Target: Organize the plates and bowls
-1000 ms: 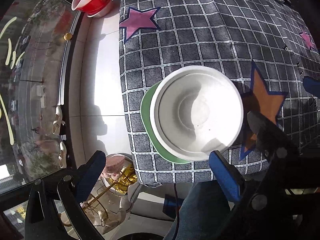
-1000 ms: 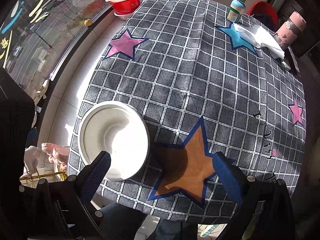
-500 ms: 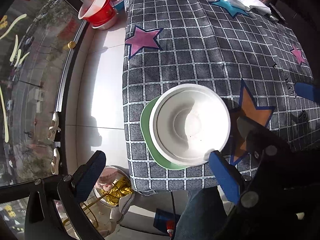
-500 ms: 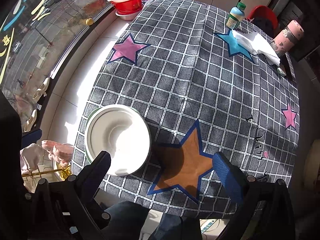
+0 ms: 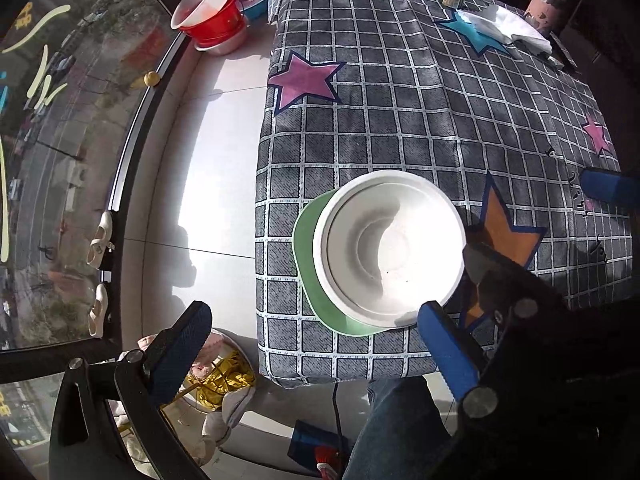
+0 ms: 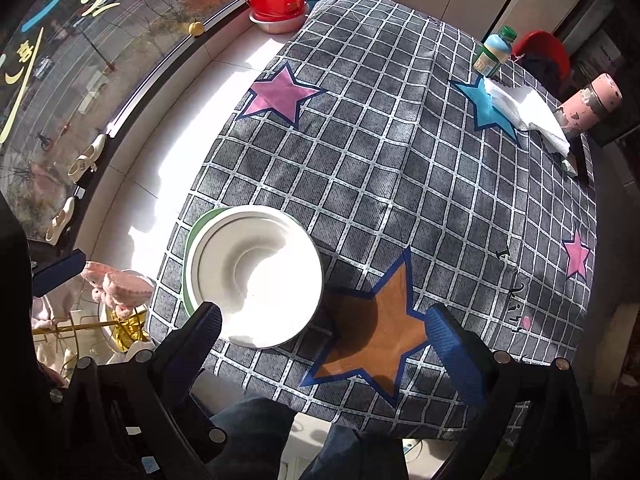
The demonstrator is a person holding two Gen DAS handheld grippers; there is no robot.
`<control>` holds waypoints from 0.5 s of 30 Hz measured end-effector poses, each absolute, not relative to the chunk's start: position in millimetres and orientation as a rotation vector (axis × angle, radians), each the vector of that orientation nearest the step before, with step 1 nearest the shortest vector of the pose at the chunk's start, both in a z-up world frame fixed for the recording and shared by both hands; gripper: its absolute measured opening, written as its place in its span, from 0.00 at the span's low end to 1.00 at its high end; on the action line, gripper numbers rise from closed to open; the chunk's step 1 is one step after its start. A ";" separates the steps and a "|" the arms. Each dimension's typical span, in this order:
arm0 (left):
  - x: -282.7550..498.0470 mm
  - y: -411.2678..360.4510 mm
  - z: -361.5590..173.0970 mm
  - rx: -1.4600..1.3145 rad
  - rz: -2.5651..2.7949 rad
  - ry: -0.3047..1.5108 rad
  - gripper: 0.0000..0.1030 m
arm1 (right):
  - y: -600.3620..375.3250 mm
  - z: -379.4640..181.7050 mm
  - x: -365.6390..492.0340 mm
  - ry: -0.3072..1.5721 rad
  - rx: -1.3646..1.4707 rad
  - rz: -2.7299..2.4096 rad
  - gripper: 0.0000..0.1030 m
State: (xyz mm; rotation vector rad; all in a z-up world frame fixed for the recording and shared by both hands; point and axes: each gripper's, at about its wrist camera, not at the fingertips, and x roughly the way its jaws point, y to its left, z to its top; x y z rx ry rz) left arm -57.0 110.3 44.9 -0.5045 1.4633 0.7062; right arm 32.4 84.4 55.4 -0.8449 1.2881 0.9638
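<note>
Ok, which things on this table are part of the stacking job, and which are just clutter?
Job:
white bowl, nested on top
white plate under it
green plate at the bottom

Lying about:
green-capped bottle
white cloth
pink flask
red bucket with basins, off the table on the sill

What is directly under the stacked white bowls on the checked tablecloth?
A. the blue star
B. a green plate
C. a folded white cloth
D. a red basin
B: a green plate shows as a crescent under the left edge of the white bowls, and its green rim also shows in the right wrist view.
</note>
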 end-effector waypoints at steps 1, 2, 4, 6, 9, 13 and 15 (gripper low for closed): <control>-57.8 111.5 45.3 -0.514 0.712 1.460 1.00 | 86.1 56.4 32.0 1.283 -0.850 0.972 0.99; -58.5 112.8 46.2 -0.522 0.718 1.455 1.00 | 87.4 57.8 31.8 1.279 -0.852 0.979 0.99; -58.8 115.5 47.4 -0.534 0.731 1.448 1.00 | 89.4 60.1 32.7 1.271 -0.856 0.995 0.99; -57.5 117.0 48.7 -0.540 0.746 1.443 1.00 | 90.8 62.5 35.3 1.258 -0.865 1.013 0.99; -53.5 116.9 49.9 -0.553 0.770 1.439 1.00 | 91.3 66.4 40.9 1.235 -0.893 1.038 0.99; -44.7 112.8 52.5 -0.587 0.796 1.430 1.00 | 89.5 71.1 50.3 1.211 -0.926 1.071 0.99; -40.2 110.2 53.7 -0.599 0.812 1.424 1.00 | 90.3 71.4 54.6 1.205 -0.945 1.088 0.99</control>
